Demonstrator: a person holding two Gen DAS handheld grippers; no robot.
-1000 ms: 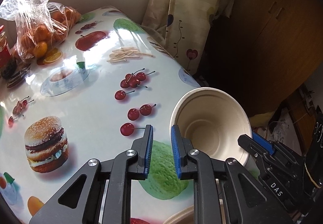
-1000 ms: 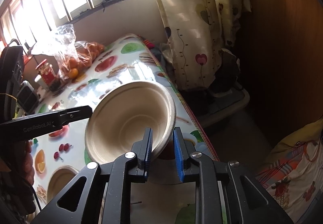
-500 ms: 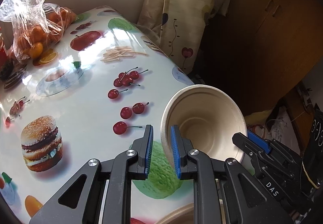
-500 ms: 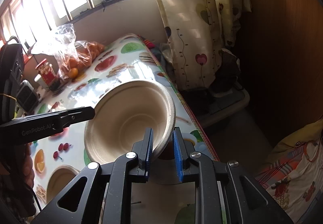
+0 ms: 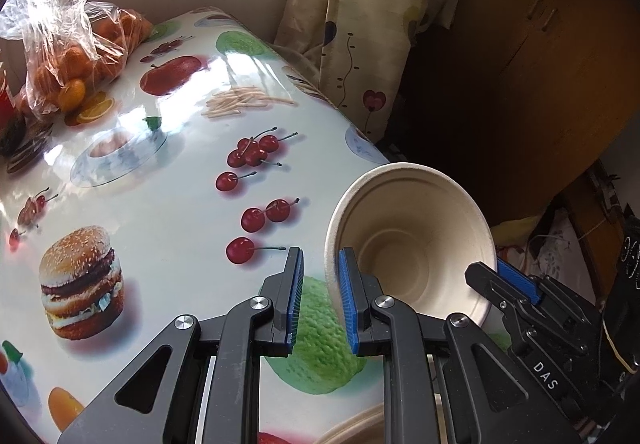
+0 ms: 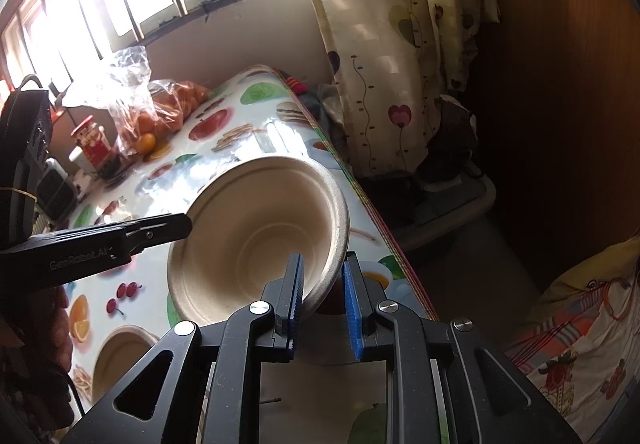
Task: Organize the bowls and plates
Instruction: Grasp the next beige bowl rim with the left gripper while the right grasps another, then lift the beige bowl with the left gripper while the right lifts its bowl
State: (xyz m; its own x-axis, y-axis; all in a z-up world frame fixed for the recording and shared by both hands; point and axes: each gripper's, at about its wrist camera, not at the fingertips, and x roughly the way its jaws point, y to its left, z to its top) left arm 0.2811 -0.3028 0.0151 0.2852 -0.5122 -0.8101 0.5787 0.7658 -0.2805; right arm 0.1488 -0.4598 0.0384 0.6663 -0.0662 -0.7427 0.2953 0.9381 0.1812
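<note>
A: Bowl (image 6: 256, 236) first; where do you have it?

B: You hold it tipped on its side above the near edge of the counter (image 5: 160, 244), its mouth facing your cameras; it touches nothing below that I can see.

A: And your right gripper (image 6: 322, 264)?

B: Its fingers are closed down on the rim; one pad sits inside the bowl, the other outside against the wall.

A: Your left gripper (image 5: 320, 256)?

B: Its fingers are narrow and straddle the opposite side of the rim; the inner pad lies against the rim, while the outer pad stands just clear of it, with the printed lime showing in the gap; so it is not clamped.

A: Anything else on the counter?

B: A second bowl (image 6: 120, 356) rests upright near you, below the lifted one; a bag of oranges (image 5: 72, 56) lies at the far end by the window; a curtain (image 6: 376, 44) hangs beside the counter's far corner.
</note>
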